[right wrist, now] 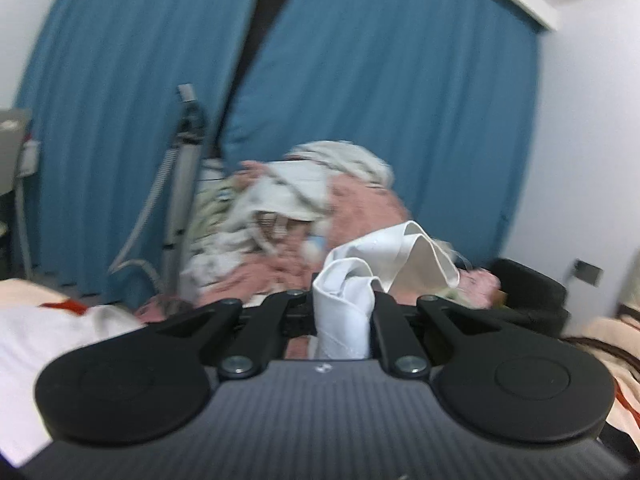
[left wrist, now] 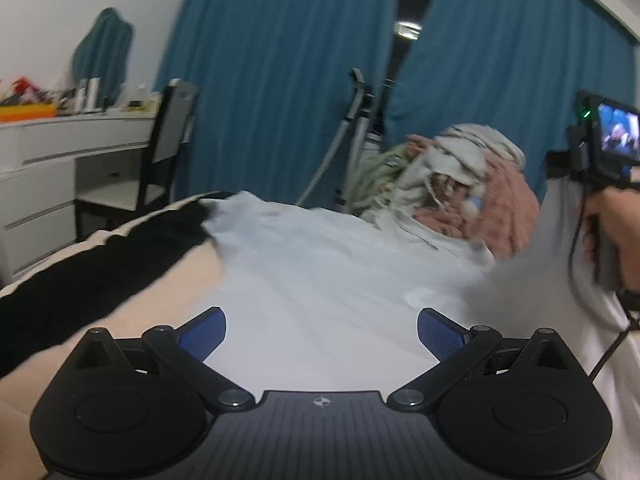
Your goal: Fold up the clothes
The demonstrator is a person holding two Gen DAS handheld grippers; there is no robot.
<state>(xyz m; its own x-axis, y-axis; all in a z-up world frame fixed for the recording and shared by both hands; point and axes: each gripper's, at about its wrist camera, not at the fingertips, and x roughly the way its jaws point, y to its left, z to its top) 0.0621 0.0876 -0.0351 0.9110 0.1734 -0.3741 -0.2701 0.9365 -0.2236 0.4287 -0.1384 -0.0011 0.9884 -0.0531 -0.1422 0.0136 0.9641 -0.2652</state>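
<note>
Left wrist view: left gripper (left wrist: 322,330) jaws wide, empty. White garment (left wrist: 320,264) spread on bed (left wrist: 176,280), long axis running away from jaws toward clothes pile (left wrist: 460,184). Right side lifted toward hand (left wrist: 616,224).

Right wrist view: right gripper (right wrist: 344,300) jaws clamped on bunched white garment (right wrist: 348,300), fold standing upright before clothes pile (right wrist: 296,208); only here grip visible.

no readable text, labels or numbers anywhere
</note>
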